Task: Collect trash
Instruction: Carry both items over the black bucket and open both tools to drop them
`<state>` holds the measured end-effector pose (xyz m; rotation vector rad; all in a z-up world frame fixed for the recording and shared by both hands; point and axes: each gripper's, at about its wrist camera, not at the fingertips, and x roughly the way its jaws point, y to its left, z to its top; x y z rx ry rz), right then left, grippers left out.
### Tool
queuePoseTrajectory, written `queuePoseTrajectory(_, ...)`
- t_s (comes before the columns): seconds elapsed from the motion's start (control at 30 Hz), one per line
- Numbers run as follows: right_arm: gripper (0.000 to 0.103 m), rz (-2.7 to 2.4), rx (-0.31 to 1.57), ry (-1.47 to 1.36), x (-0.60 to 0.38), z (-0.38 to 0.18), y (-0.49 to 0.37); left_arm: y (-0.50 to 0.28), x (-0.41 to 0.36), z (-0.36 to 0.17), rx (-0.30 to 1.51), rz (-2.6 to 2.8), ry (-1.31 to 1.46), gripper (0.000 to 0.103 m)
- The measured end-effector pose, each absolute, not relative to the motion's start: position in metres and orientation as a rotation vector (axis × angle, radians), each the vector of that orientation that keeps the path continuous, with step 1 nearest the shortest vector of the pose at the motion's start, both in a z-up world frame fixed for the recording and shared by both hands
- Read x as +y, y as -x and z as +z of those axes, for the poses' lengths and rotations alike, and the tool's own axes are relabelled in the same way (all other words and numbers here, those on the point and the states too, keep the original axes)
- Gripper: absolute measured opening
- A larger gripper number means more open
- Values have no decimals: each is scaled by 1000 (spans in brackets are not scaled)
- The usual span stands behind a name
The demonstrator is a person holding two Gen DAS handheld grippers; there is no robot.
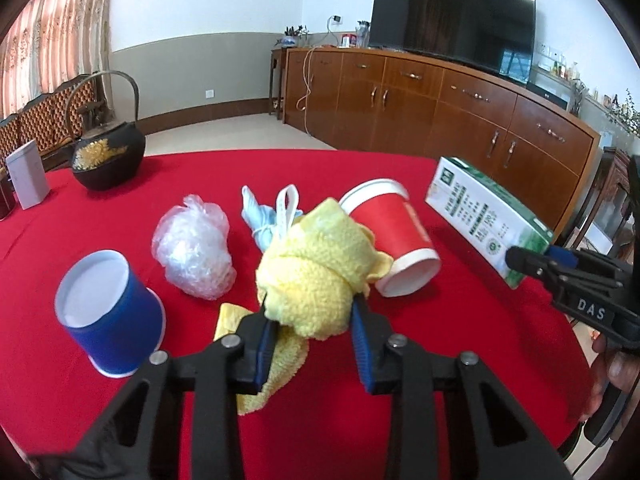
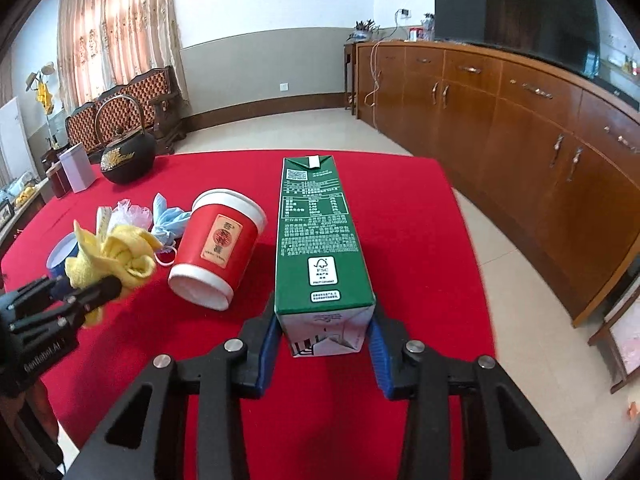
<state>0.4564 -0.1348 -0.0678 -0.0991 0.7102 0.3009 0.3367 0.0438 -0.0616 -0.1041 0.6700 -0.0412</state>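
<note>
- a living room: red-clothed table (image 1: 460,360), long wooden cabinet behind.
- right gripper (image 2: 323,344) pinches the green carton (image 2: 316,240) by its base, right of the red cup (image 2: 218,248); lift it level.
- left gripper (image 1: 310,320) squeezes the yellow cloth (image 1: 316,272), left of that cup; its tail may drag.

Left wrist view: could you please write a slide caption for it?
Left gripper clamps a yellow cloth over the red tablecloth; right gripper holds a green carton.
</note>
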Motion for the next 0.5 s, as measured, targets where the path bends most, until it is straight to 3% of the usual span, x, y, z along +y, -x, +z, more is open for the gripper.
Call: queuePoseTrajectory(0.5, 41, 220, 678, 49, -200, -41, -366, -284, 26, -44, 651, -69, 107, 35)
